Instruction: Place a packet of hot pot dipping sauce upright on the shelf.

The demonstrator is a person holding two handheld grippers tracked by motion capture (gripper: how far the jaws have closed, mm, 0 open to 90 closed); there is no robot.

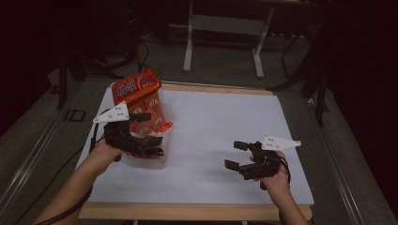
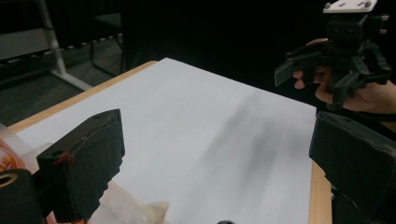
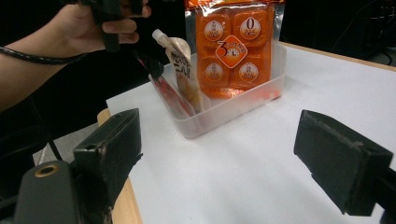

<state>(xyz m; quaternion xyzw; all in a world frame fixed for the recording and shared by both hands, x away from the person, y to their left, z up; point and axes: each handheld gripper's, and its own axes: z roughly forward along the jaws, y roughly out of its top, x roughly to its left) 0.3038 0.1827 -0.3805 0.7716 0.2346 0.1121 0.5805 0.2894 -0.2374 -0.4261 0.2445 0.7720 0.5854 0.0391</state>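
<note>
Bin (image 1: 159, 161) at table's (image 1: 225, 140) left edge keeps orange packet (image 1: 141, 101) upright; left claw (image 1: 152, 146) hovers released above it. Left gripper view: jaws spread, nothing between. Right gripper view: right claw (image 3: 219, 154) released, clear of pouch (image 3: 183, 70) leaning on bin wall.

Orange snack pack (image 3: 232, 46): clear window, orange rounded squares with white circles, orange diamond label in the centre; red-orange top with white lettering in the high view. Spouted pouch (image 3: 180, 60): beige-white, dark print, orange lower part. Bin (image 3: 219, 109): clear, frosted plastic. Table (image 1: 197, 212): light wood edge, white sheet over it. Left tool (image 1: 152, 149) and right tool (image 1: 236, 155): black, each with a pale grey plate on top. Floor grey, background dark.
</note>
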